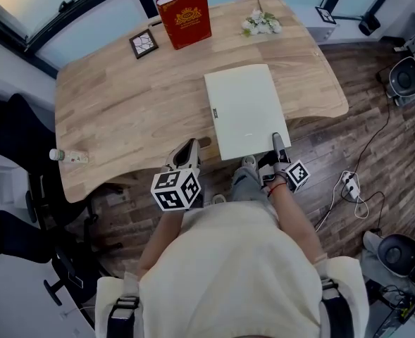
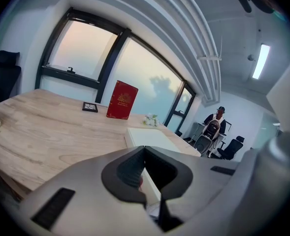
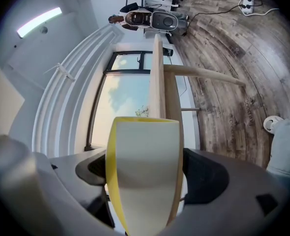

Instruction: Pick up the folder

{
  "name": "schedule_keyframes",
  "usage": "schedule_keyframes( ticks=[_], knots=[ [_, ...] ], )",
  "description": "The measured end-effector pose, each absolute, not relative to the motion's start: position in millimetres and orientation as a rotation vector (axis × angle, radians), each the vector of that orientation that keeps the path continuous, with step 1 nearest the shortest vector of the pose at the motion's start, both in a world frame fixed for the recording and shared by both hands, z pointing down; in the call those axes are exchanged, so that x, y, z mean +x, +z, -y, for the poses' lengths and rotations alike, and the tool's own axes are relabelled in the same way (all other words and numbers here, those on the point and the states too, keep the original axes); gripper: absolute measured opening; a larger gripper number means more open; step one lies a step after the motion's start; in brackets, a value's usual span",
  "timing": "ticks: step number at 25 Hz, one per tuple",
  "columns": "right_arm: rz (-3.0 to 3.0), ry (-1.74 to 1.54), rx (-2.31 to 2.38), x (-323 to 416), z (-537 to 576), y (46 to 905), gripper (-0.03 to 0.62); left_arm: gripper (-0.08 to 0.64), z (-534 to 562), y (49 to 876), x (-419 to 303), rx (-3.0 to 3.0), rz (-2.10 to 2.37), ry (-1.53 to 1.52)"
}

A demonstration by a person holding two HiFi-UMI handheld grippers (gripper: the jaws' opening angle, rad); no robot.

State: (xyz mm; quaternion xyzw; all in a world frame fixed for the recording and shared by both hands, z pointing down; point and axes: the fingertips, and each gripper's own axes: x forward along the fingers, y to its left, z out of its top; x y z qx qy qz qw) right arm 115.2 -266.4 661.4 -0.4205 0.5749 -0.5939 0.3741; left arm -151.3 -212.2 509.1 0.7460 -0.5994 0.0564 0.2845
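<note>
Left hand-held gripper: closed, empty, at near bench edge. Folder: flat on bench, near end overhanging edge. Looks light, stiff, smooth, maybe slippery; best hold is overhanging end. Right hand-held gripper: jaws wide, astride that end, not clamped.

Head view looks steeply down on the desk; both gripper views, low at its edge, share the folder.

Soft daylight from the windows lights sharp frames; gripper views bulge, corners black, near folder blurred.
</note>
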Motion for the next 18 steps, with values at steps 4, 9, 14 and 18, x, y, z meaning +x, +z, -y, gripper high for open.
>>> schedule_keyframes(
  ticks=[4, 9, 14, 18],
  knots=[
    [-1.477, -1.512, -1.071, 110.8, 277.0, 655.2, 0.419, 0.02, 213.5, 510.2, -150.3, 1.994, 1.608, 0.155],
    [-1.473, -1.5, -1.075, 111.5, 286.8, 658.0, 0.42, 0.02, 213.9, 510.0, -152.5, 1.983, 1.626, 0.15],
    [-1.485, -1.503, -1.065, 109.9, 294.6, 662.8, 0.42, 0.02, 212.2, 511.3, -159.8, 1.956, 1.648, 0.142],
    [-1.464, -1.502, -1.082, 108.8, 295.3, 661.2, 0.419, 0.02, 211.8, 511.6, -164.0, 1.947, 1.658, 0.133]
  ],
)
